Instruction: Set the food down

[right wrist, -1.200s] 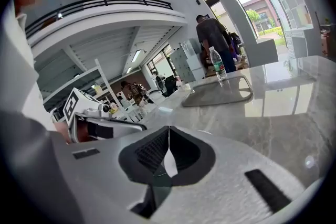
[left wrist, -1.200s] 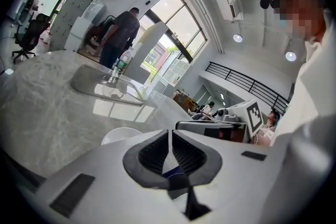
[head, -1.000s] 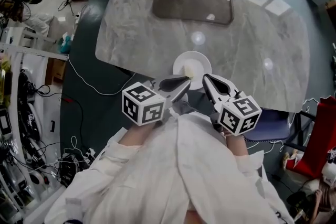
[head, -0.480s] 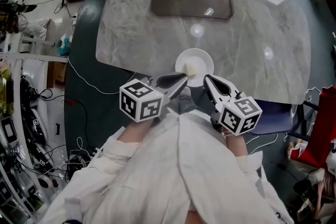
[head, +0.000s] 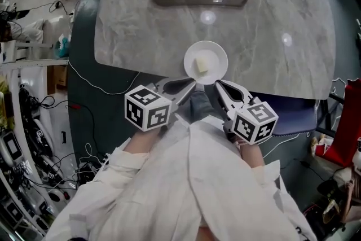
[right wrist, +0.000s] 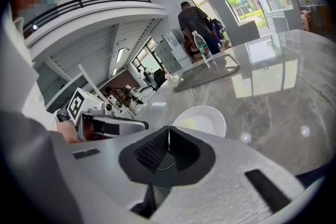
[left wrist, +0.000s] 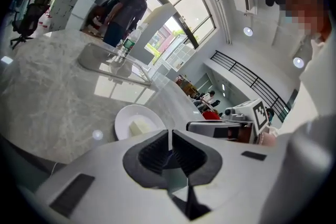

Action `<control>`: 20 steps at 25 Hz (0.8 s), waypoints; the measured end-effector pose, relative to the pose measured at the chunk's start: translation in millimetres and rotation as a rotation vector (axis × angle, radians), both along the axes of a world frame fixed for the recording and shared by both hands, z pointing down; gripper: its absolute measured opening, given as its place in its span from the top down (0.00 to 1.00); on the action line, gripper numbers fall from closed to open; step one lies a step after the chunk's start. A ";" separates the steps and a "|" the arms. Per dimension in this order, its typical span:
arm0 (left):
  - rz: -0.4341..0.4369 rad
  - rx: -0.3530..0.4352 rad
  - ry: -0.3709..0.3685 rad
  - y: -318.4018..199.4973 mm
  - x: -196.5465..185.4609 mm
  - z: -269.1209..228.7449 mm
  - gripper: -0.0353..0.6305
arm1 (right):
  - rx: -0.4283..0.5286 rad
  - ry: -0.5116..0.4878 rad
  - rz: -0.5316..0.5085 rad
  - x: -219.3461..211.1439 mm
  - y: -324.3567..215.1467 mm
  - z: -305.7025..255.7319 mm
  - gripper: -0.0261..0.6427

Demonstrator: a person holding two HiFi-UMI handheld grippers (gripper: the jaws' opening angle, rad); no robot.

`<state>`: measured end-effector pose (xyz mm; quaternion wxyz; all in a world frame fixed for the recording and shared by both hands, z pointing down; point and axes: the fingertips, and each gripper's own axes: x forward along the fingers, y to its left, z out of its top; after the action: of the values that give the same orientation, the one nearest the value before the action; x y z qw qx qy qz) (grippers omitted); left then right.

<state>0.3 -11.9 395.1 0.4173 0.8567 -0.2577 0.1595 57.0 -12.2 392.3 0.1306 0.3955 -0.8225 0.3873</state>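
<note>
White plate [head: 188, 62] sits flat on the marble table [head: 271, 20], close to its near edge, with the pale yellow block of food [head: 201, 64] roughly at its centre; can't tell what the food is. It looks set down already. Handling guess: the block looks soft and light and would dent or smear under the pads, so I wouldn't pinch it directly. The plate is stiff but glazed, so likely slick and chippable. If it needs moving, take the rim at two opposite spots and keep it level so the block doesn't slide. Left gripper [head: 189, 86]: jaws fully together, nothing between the pads, tip just short of the plate's near-left rim. Right gripper [head: 219, 84]: same on the near-right side, jaws closed and empty. Whether either tip touches the rim, I can't tell.
</note>
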 end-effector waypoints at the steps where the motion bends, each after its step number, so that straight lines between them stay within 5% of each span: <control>1: 0.010 -0.010 -0.017 2.5 -2.0 5.2 0.90 | -0.003 -0.010 0.002 -2.3 1.4 0.9 0.95; 10: -0.017 -0.110 0.039 7.1 -1.9 33.6 0.90 | -0.085 -0.009 0.002 -15.0 9.4 29.8 0.95; 20: 0.011 -0.163 -0.003 11.3 0.5 62.9 0.90 | -0.171 0.011 0.029 -11.9 19.9 57.5 0.95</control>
<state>0.8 -0.7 458.1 0.4845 0.8211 -0.2396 0.1836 45.1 7.7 449.7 0.1628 0.3967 -0.7799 0.4560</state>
